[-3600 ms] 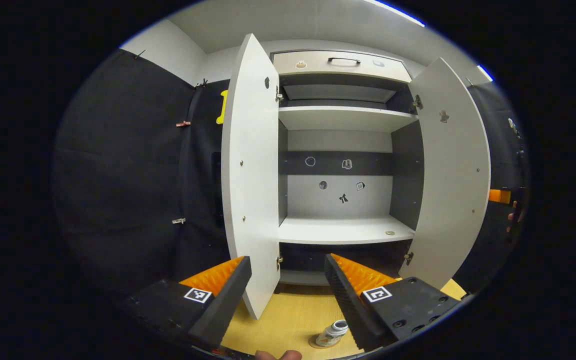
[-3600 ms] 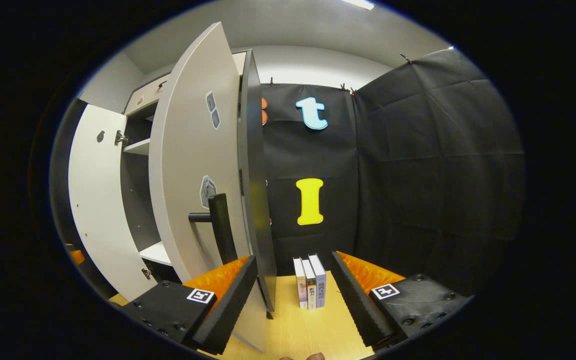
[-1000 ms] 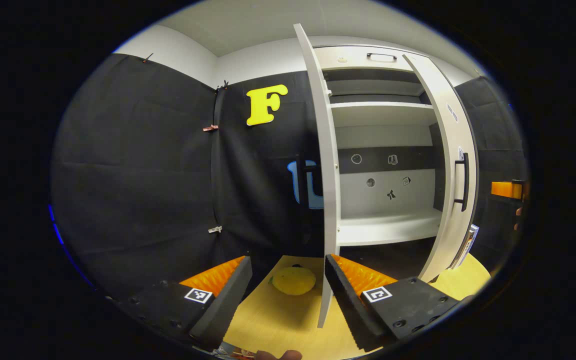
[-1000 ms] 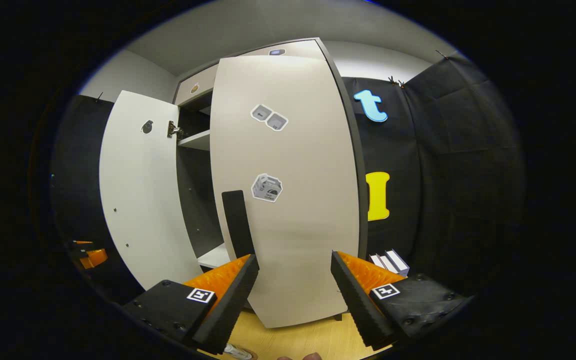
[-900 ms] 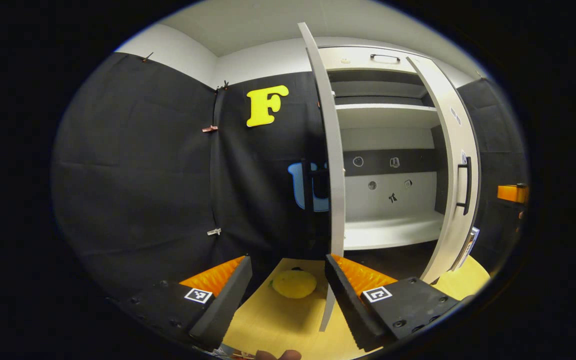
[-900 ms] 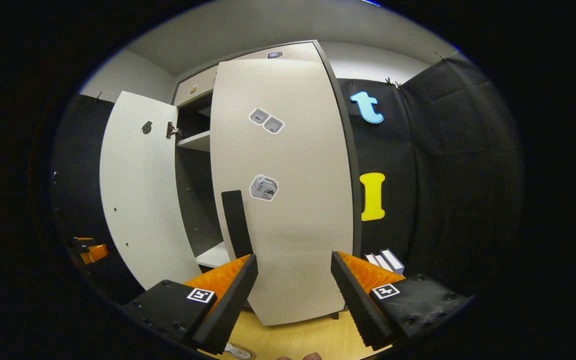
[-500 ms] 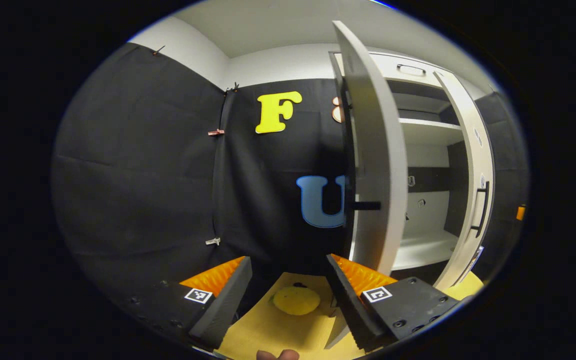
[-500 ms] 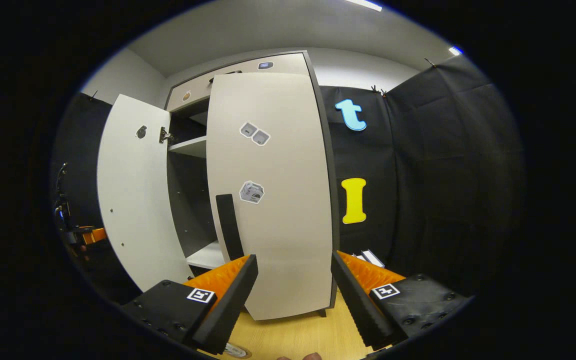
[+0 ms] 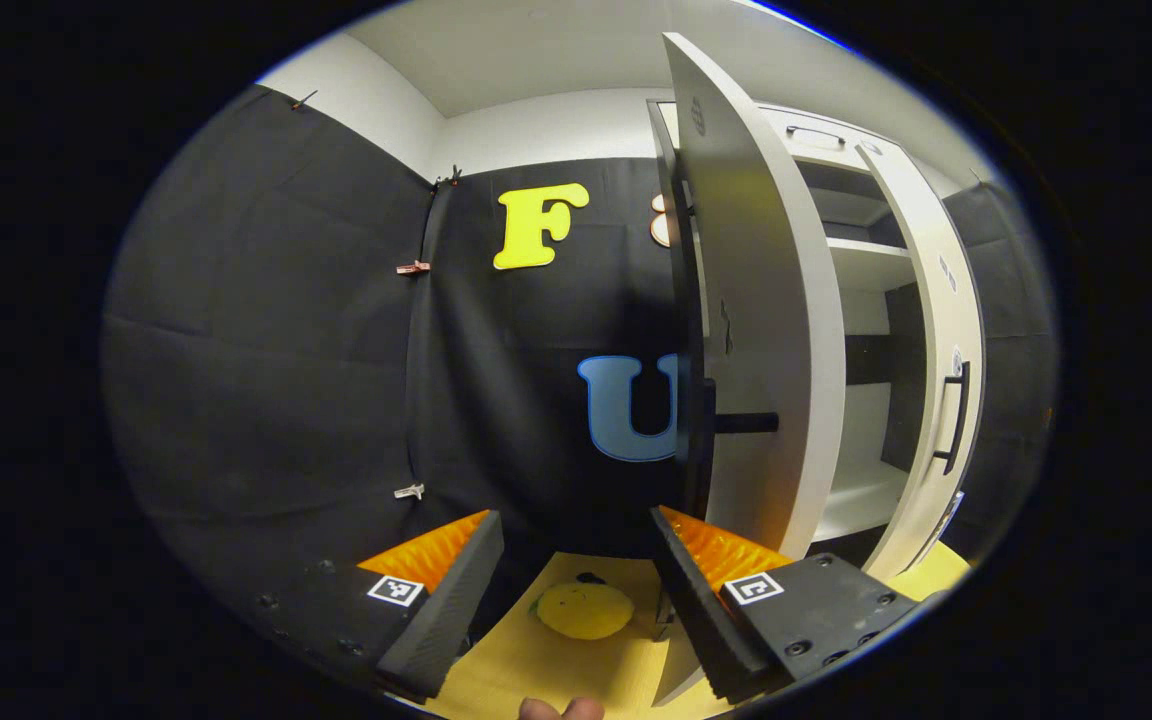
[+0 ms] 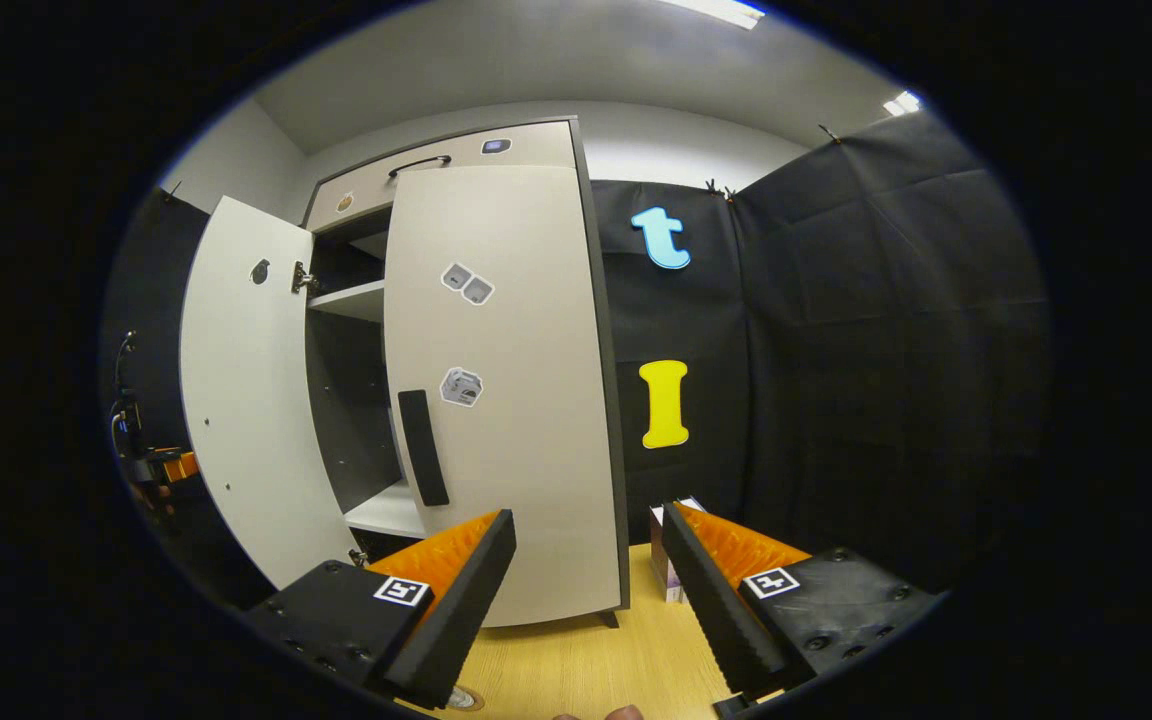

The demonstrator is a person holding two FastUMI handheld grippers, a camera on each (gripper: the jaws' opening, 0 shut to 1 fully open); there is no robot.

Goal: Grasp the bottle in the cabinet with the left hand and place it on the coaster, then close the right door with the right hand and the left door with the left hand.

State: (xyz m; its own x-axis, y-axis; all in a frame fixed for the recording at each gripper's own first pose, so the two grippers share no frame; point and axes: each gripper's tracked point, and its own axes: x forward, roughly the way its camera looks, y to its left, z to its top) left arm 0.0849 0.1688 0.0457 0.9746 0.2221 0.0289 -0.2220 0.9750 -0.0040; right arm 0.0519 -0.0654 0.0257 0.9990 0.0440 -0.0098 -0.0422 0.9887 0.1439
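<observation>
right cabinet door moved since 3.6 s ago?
Yes. In the right gripper view the pale grey right cabinet door has swung from edge-on to nearly flush against the dark-framed cabinet; the white left door stands open.

The doors (image 10: 506, 400) were smooth, matt pale board with dark edges; their handles (image 10: 423, 447) looked matt black. The table (image 10: 586, 665) showed light wood grain. The wall cloth (image 9: 276, 340) was matt and creased. The jaws' inner faces were ribbed.

One cabinet (image 10: 576, 300) with two doors, left (image 10: 246, 400) and right (image 10: 516, 400), two grippers (image 9: 566, 580) (image 10: 586, 590), one yellow fruit (image 9: 584, 611), and some books (image 10: 664, 570).
</observation>
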